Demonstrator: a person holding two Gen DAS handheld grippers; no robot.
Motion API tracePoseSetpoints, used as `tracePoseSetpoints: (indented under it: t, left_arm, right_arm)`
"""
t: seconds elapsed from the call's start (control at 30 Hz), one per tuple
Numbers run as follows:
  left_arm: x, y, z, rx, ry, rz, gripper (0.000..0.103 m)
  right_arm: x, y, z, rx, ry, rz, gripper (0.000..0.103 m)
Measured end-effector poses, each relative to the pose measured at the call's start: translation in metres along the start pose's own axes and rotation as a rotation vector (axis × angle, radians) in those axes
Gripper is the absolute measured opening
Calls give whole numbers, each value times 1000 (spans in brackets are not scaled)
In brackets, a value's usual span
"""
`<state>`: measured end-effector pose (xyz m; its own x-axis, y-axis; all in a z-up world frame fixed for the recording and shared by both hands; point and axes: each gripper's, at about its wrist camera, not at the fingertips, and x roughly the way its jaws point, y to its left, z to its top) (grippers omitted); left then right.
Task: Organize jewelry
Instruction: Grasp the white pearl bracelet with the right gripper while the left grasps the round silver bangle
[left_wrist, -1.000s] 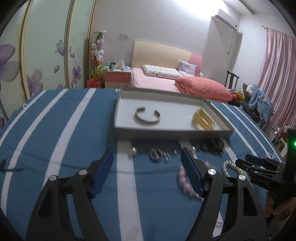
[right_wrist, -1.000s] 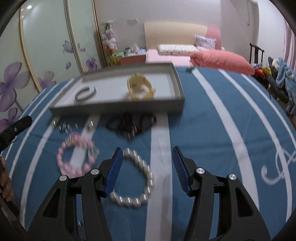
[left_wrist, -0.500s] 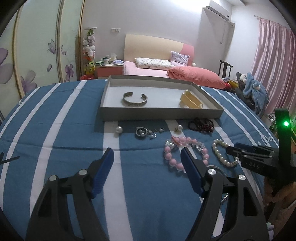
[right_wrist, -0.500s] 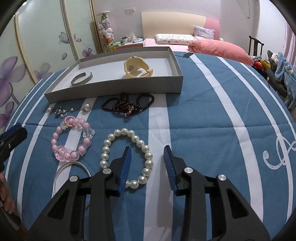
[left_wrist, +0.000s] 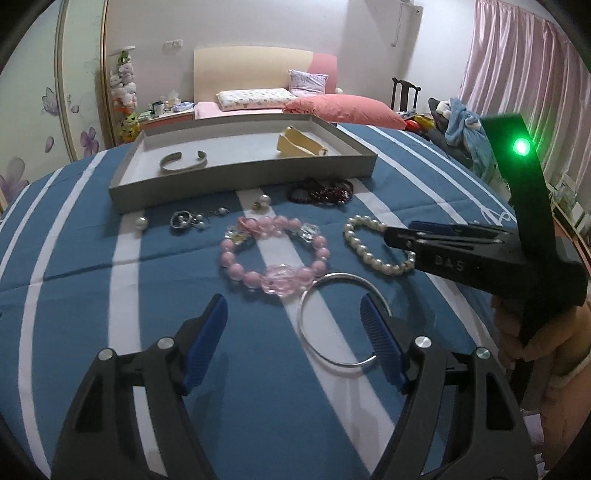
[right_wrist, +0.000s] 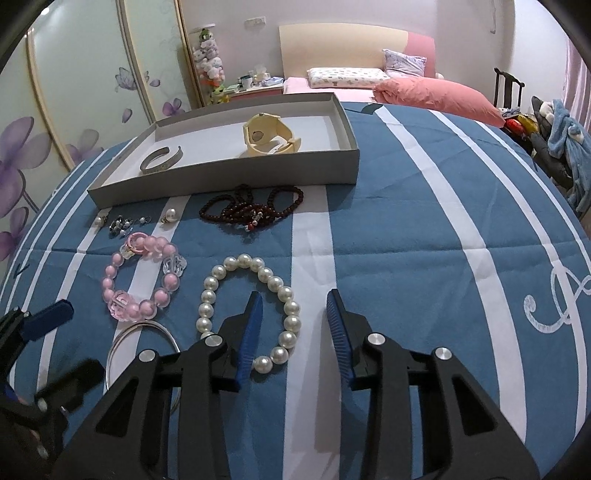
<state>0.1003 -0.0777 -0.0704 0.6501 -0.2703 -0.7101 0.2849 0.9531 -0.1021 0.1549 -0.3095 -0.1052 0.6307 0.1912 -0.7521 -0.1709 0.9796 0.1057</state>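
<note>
Jewelry spread on striped blue cloth (right_wrist: 406, 229) before grey tray (right_wrist: 229, 181). My right gripper (right_wrist: 293, 325) gapes, straddling near side of pearl bracelet (right_wrist: 247, 310). My left gripper (left_wrist: 293, 325) wide open over silver bangle (left_wrist: 340, 321); pink bracelet (left_wrist: 273, 254) beside it.

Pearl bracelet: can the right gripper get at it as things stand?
Probably yes. The right gripper is open, its fingers straddling the right side of the pearl bracelet on the striped cloth. Nothing lies between them; the pink bead bracelet and silver bangle sit clear to the left.
</note>
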Motion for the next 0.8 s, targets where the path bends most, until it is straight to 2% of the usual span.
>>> tracePoseSetpoints:
  t: [0.1, 0.2, 0.33, 0.47, 0.53, 0.8]
  left_arm:
    - [0, 2, 0, -11, 1, 8, 73]
    - [-2, 5, -1, -22, 6, 15, 73]
    - [-2, 1, -2, -19, 13, 12, 73]
    - [2, -9, -3, -1, 34, 0, 73]
    - [5, -16, -4, 11, 44, 1, 77]
    - [26, -38, -4, 36, 104, 48, 78]
  right_arm:
    - [3, 8, 2, -50, 8, -34, 36]
    - [2, 12, 2, -84, 20, -29, 10]
    - [-4, 6, -3, -85, 20, -45, 10]
    - [-19, -14, -15, -18, -16, -25, 10]
    - [-25, -21, -18, 0, -35, -19, 10]
    - [-45, -28, -23, 9, -94, 8, 10]
